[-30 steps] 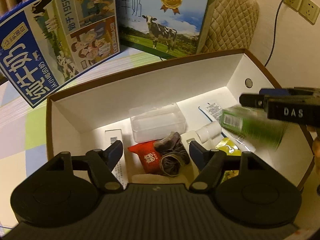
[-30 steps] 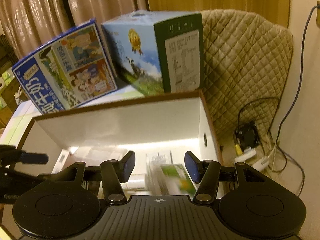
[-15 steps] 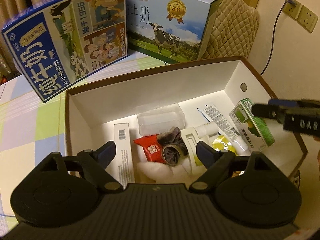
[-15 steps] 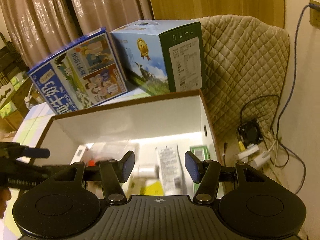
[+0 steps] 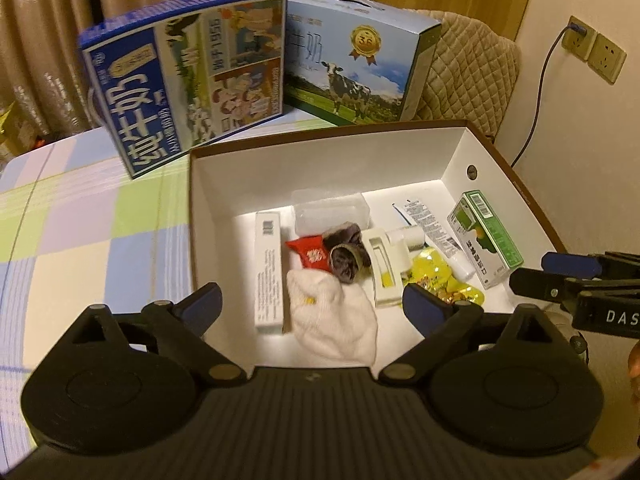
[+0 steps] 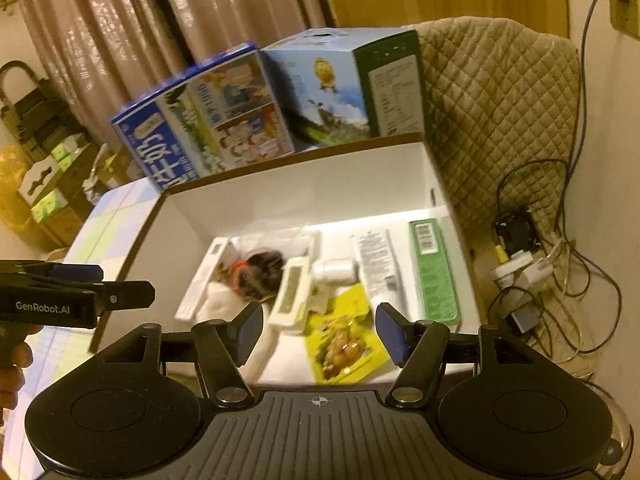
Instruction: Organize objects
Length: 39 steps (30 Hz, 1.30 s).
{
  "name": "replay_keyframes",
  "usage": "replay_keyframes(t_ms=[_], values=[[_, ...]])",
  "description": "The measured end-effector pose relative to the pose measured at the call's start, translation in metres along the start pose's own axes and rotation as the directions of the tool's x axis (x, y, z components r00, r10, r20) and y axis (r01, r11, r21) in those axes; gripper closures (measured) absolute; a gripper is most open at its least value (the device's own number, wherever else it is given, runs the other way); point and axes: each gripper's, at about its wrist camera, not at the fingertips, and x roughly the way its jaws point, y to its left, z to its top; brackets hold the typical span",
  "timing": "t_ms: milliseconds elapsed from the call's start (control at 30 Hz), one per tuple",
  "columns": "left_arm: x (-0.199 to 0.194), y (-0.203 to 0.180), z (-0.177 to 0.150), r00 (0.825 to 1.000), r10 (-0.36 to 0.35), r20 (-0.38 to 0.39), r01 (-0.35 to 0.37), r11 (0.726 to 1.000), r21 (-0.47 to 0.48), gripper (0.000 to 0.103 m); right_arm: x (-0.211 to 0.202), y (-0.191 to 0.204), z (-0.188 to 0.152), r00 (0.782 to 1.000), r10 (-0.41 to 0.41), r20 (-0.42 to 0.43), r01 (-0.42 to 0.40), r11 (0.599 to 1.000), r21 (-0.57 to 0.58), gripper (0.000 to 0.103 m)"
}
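Risk: white open-topped cardboard box (image 5: 320,168) sits crowded ahead of both wide-open, empty grippers, left gripper (image 5: 312,304) and right gripper (image 6: 320,330); neighbouring items could be snagged.

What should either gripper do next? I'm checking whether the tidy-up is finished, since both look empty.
Probably draw both back and look for anything left outside. The green box lies flat inside the storage box by its right wall. The left gripper and right gripper both hover with jaws apart, holding nothing, and the checked cloth beside the storage box looks bare.
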Motion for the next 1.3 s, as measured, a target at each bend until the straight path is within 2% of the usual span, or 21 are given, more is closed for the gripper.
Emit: replay_keyframes(t_ms=[300, 667, 1000, 1300], values=[[-0.04, 0.011, -0.036, 0.998, 0.056, 0.018, -0.055, 0.997, -0.059, 0.005, -0.008, 0.021, -0.022, 0.999, 0.036, -0.031, -0.037, 0.999, -0.032, 0.043], [-0.079, 0.038, -0.085, 0.996, 0.087, 0.015, -0.085, 0.993, -0.086, 0.003, -0.031, 0.064, -0.058, 0.999, 0.018, -0.04, -0.02, 0.999, -0.046, 0.043], [-0.125, 0.078, -0.133, 0.995, 0.097, 0.009, -0.095, 0.988, -0.124, 0.002, -0.047, 0.132, -0.099, 0.998, 0.014, -0.057, -0.018, 0.997, -0.079, 0.043], [-0.166, 0.122, -0.183, 0.992, 0.125, -0.001, -0.124, 0.978, -0.166, 0.003, -0.051, 0.197, -0.137, 0.995, 0.046, -0.091, -0.055, 0.992, -0.109, 0.043]])
